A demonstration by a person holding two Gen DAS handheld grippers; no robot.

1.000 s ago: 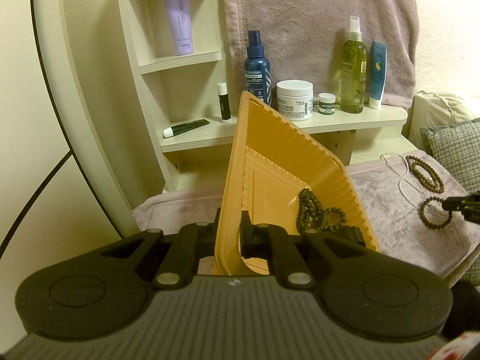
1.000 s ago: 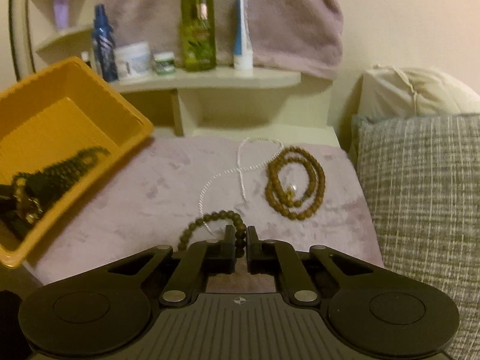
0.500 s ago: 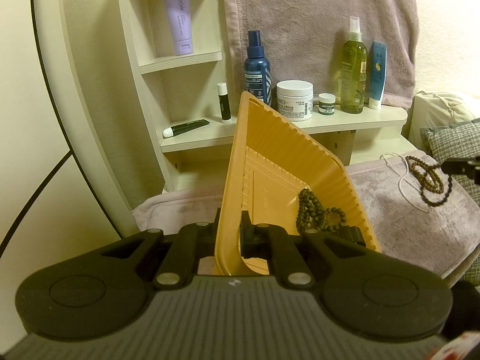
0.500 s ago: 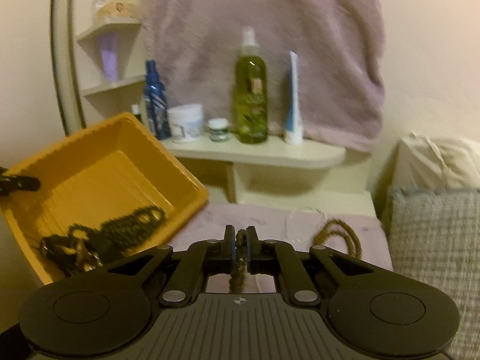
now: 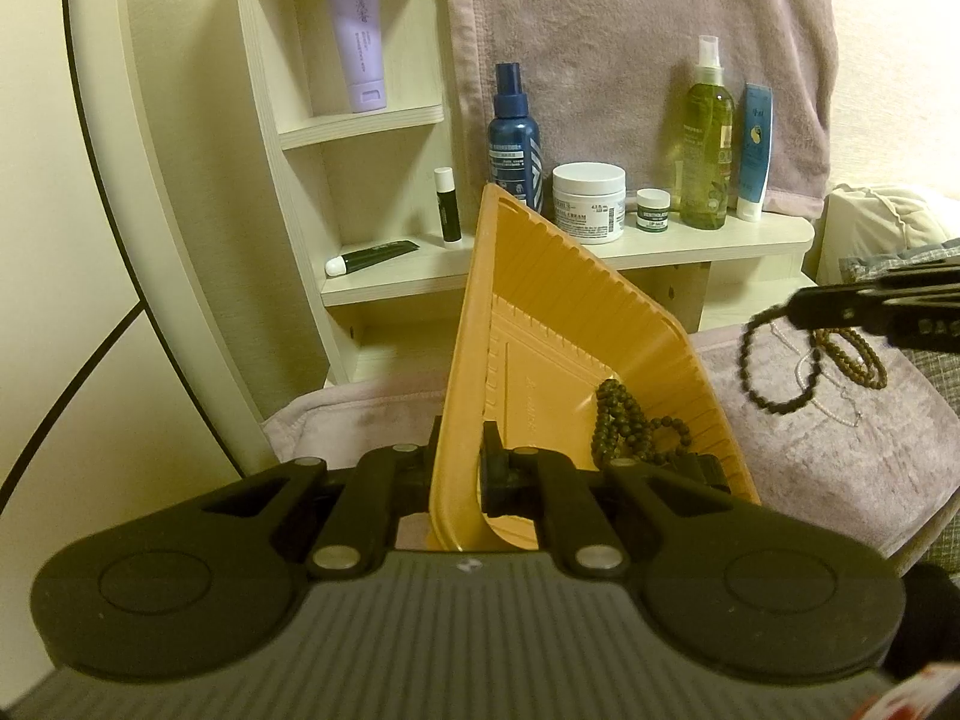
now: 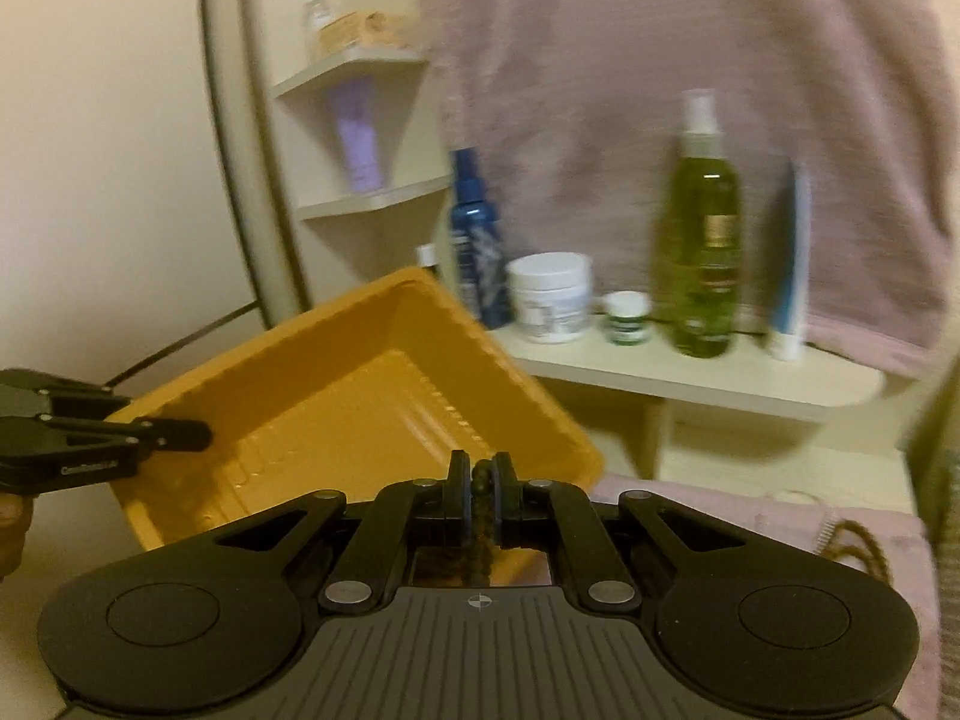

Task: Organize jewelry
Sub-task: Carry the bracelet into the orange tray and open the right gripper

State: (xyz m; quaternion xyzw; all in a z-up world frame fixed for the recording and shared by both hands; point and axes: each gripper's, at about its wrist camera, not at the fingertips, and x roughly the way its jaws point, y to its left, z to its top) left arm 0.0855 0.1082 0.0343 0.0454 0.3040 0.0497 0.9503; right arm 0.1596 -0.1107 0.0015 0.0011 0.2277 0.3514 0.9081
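So the tray (image 5: 540, 324) is thin, glossy orange plastic with ribbed walls and a stepped floor, and the left gripper (image 5: 459, 468) is clamped on its near rim, holding it tipped up on edge. Inside, a pile of dark round beads (image 5: 624, 426) sits bunched in the low corner.

The right gripper (image 6: 478, 480) is clenched on a bracelet (image 5: 765, 366) of matte dark-brown beads; the loop dangles limp below the fingertips, in the air just past the tray's right rim. The right wrist view is blurry, but you can see a few beads pinched between the pads.

Under it all is a fuzzy mauve towel (image 5: 840, 450) with some creases. Lying on it behind the dangling bracelet are a coiled mala (image 5: 852, 354) of lighter brown beads and a thin white string (image 5: 804, 369), partly overlapping each other.

Behind the tray is a pale wood-grain shelf (image 5: 690, 246) with a blue spray bottle (image 5: 515, 138), a white cream jar (image 5: 588, 201), a tiny green-lidded pot (image 5: 653, 210), a green spray bottle (image 5: 708, 138) and a blue tube (image 5: 755, 150). The tray's top corner covers the bottom of the blue bottle. A checked pillow (image 5: 900, 258) sits at far right.
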